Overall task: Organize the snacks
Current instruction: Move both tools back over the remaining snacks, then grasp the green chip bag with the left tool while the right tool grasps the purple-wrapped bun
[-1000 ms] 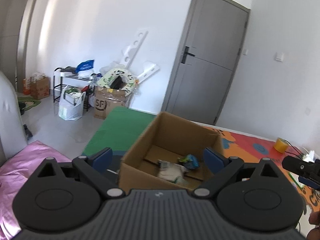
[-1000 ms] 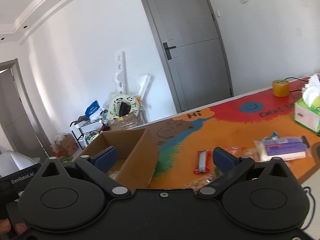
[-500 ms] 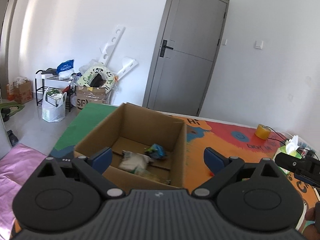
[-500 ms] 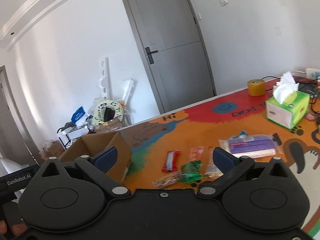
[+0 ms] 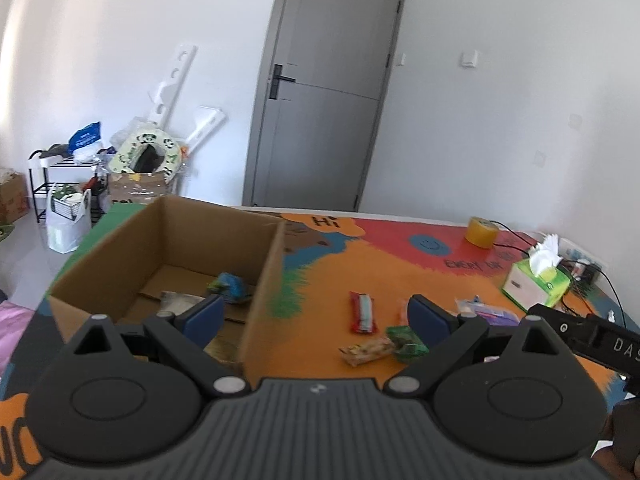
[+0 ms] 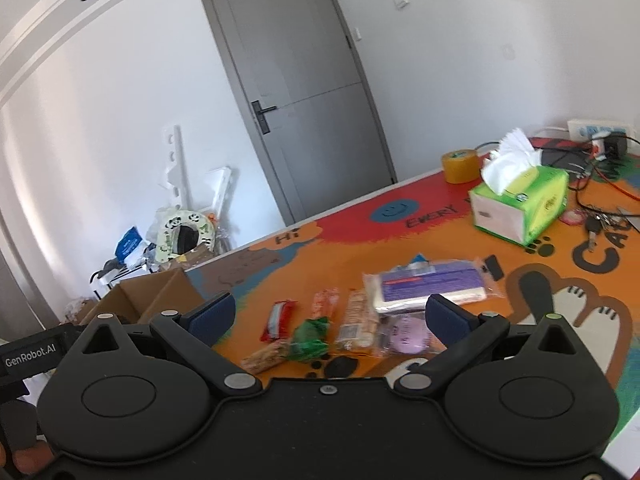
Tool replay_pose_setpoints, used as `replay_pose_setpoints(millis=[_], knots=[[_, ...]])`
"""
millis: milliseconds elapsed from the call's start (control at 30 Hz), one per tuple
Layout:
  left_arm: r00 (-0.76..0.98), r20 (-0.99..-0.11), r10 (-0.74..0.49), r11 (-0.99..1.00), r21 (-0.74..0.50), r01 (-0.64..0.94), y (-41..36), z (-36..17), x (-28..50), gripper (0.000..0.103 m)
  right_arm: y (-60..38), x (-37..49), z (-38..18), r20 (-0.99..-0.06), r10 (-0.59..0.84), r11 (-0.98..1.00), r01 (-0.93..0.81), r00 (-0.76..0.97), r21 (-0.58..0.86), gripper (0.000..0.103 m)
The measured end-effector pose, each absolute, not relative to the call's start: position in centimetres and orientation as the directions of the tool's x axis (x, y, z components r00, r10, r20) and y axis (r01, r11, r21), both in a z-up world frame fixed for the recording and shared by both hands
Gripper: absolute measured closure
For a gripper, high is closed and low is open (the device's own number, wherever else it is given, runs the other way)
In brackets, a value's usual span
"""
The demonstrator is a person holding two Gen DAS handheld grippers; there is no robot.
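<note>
An open cardboard box stands at the table's left end with a blue-green snack and a pale packet inside; it also shows in the right wrist view. Several snacks lie on the orange mat: a red bar, a green packet, a cracker pack, a large purple-white pack and a round purple packet. My left gripper is open and empty, above the box's right wall. My right gripper is open and empty, above the snacks.
A green tissue box, a yellow tape roll, keys and cables sit at the table's right. The colourful mat covers the table. A grey door and floor clutter lie behind.
Both grippers have swung to the right, from the box toward the snacks on the mat. Both stay open and empty.
</note>
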State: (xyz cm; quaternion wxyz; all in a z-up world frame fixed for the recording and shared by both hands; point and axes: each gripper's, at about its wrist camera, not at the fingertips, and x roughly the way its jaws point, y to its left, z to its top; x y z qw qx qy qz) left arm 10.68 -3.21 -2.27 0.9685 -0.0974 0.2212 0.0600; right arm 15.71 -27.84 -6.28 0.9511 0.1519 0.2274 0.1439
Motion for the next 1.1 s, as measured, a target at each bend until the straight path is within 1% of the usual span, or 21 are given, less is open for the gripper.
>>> replay_pose_setpoints(millis=[267, 600, 633, 767, 800, 867, 1000, 1100], knots=[[0.874, -0.486, 0.031, 0.98, -0.155, -0.121, -5.9, -4.2, 12.8, 0.006, -29.9, 16.6, -8.0, -0.412, 0.315, 0.915, -0.158, 0.855, 0.372, 0.0], [0.863, -0.505, -0.015, 0.98, -0.178, -0.087, -7.8, -6.0, 15.6, 0.006, -31.1, 18.3, -10.0, -0.457, 0.286, 0.921, -0.109, 0.842, 0.375, 0.001], [0.863, -0.505, -0.018, 0.981, -0.177, -0.083, -8.0, -6.1, 15.9, 0.006, -31.1, 18.4, -10.2, -0.461, 0.285, 0.921, -0.107, 0.841, 0.376, 0.002], [0.859, -0.509, -0.056, 0.979, -0.195, -0.052, -8.9, -6.6, 17.1, 0.008, -31.3, 19.2, -10.9, -0.476, 0.289, 0.92, -0.104, 0.83, 0.378, 0.015], [0.859, -0.509, -0.063, 0.979, -0.198, -0.045, -9.1, -6.7, 17.3, 0.008, -31.4, 19.3, -11.0, -0.478, 0.29, 0.919, -0.102, 0.829, 0.381, 0.016], [0.859, -0.508, -0.064, 0.982, -0.186, -0.037, -9.8, -7.0, 17.9, 0.01, -31.5, 19.7, -11.3, -0.483, 0.291, 0.916, -0.096, 0.826, 0.388, 0.021], [0.856, -0.511, -0.075, 0.983, -0.181, -0.022, -10.7, -7.6, 18.9, 0.014, -31.8, 20.6, -12.0, -0.494, 0.289, 0.912, -0.078, 0.82, 0.404, 0.023], [0.85, -0.521, -0.077, 0.983, -0.18, -0.022, -11.2, -8.1, 19.8, 0.019, -32.0, 21.5, -12.5, -0.506, 0.29, 0.907, -0.064, 0.812, 0.416, 0.024]])
